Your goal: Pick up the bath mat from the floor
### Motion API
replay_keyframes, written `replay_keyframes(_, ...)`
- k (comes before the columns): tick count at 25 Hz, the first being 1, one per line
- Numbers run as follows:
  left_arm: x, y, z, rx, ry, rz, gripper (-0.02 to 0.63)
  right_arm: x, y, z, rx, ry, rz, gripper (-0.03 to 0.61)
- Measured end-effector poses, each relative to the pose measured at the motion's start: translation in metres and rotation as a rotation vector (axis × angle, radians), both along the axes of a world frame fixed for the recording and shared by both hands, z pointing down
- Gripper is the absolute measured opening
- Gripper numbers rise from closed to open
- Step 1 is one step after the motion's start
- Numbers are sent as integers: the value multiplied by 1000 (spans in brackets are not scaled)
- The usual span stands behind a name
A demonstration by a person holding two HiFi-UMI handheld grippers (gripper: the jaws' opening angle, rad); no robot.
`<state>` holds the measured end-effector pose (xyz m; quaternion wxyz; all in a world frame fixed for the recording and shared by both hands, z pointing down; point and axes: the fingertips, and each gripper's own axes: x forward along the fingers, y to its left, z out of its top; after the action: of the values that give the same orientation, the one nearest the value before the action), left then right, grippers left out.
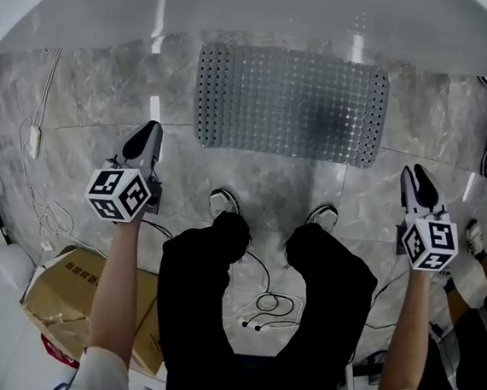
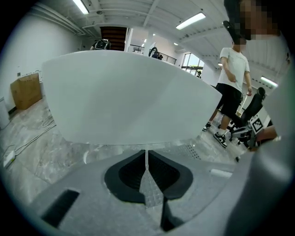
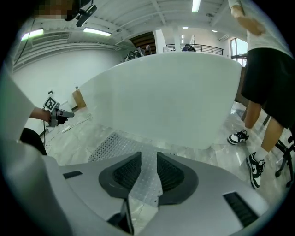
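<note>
**Mat flat on floor, both tongs clear of it**

- bath mat [image 1: 291, 104]: translucent clear plastic, rectangular with rounded corners. Centre is a grid of small raised bumps; a perforated band runs along the left edge. It lies flat on the floor [image 1: 91, 89], with its far long edge just beside the base of the bathtub [image 1: 244, 10].
- Floor: glossy grey veined marble tiles with light glare streaks.
- Bathtub: smooth white shell, curved wall, matte.
- left tongs [image 1: 149, 134]: pressed together. The ribbed black pads meet on a thin seam with nothing in them. They sit off the mat's near-left corner, apart from it.
- right tongs [image 1: 418, 179]: spread a little, gripping nothing; the bumpy mat surface shows through the gap. They sit off the mat's near-right corner, apart from it.
- Each gripper has a grey moulded body and a marker cube [image 1: 119, 193] at the rear.
- Also there: a cardboard box [image 1: 58, 296] at lower left and loose black cables [image 1: 271, 308] on the floor by the person's feet.
</note>
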<state>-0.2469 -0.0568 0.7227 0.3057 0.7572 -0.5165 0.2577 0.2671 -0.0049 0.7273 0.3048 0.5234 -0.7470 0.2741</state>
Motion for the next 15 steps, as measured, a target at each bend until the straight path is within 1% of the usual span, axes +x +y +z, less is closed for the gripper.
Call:
replay_keyframes(4, -5, -9, 49, -19, 6, -8, 15, 12, -2, 57, -38, 10, -5, 94)
replay_keyframes(8, -12, -14, 101, -44, 11, -44, 15, 19, -6, 111, -62, 13, -2, 104)
replay_keyframes(12, -12, -10, 151, -80, 3, -35, 19, 25, -6, 161, -87, 22, -8, 115)
replay_keyframes(15, -17, -6, 185, -101, 3, -42, 45, 25, -8, 193, -97, 32, -12, 123)
